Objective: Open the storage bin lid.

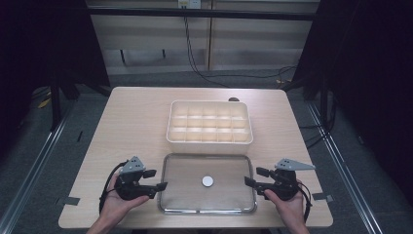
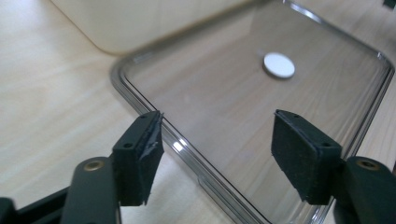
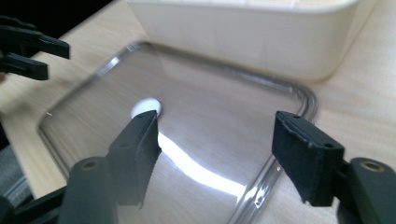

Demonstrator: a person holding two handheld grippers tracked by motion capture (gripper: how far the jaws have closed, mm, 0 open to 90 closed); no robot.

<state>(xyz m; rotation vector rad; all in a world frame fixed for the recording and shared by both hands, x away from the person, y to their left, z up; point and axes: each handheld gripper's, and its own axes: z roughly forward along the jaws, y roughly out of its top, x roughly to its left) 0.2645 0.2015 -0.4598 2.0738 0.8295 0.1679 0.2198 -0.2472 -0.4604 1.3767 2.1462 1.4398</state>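
The clear lid [image 1: 208, 183] lay flat, long axis along the table's [image 1: 131, 122] near edge. Your left gripper [image 1: 158, 179] and right gripper [image 1: 252, 177] flanked its short ends, both wide open and empty.

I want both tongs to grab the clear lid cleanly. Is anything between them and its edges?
Nothing visible. The left tongs and right tongs sit open at either short edge of the flat clear rectangular lid. The cream compartment box lies beyond it.
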